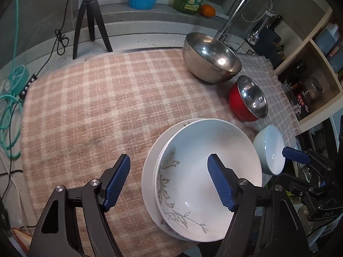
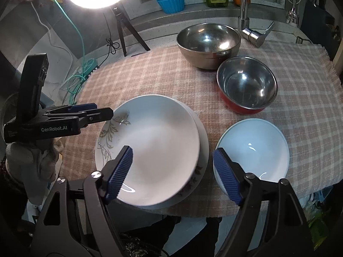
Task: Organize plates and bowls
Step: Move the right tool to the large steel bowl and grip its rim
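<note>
Both grippers, left (image 1: 169, 182) & right (image 2: 172, 173), hang w/ fingers apart, empty, over the plates (image 2: 150, 147) stacked at the counter's near edge, so imo next nest the pale bowl (image 2: 255, 150) just beside them, gripping by the rim.

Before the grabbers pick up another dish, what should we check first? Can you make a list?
1. Left gripper open and empty: ok.
2. Right gripper open and empty: ok.
3. Flowered plate sits on the bigger plate underneath: ok, though off-center.
4. Pale blue bowl upright on the checked cloth, apart from the plates: ok.
5. Red bowl clear of the big steel bowl: cannot tell, they sit very close.
6. Plates safely away from the table edge: not ok, the stack sits right at the near edge.
</note>
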Action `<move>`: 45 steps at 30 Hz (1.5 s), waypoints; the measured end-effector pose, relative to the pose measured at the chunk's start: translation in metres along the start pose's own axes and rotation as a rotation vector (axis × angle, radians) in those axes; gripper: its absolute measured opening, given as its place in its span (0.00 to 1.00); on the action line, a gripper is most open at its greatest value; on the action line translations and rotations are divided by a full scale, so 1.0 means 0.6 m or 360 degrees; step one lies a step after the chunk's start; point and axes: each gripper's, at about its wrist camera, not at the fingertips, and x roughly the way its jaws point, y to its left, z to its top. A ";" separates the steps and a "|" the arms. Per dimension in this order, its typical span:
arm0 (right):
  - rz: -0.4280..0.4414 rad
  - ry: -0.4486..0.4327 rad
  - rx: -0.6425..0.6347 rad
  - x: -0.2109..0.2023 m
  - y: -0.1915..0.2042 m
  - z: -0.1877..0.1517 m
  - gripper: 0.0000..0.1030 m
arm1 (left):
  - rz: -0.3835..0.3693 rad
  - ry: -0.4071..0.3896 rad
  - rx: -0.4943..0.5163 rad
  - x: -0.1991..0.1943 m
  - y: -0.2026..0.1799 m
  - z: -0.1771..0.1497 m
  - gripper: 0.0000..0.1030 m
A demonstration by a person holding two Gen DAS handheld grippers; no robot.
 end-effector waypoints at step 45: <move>0.0212 -0.0109 0.0686 0.105 -0.244 0.263 0.72 | -0.0245 -0.0063 -0.0202 0.117 0.006 0.279 0.45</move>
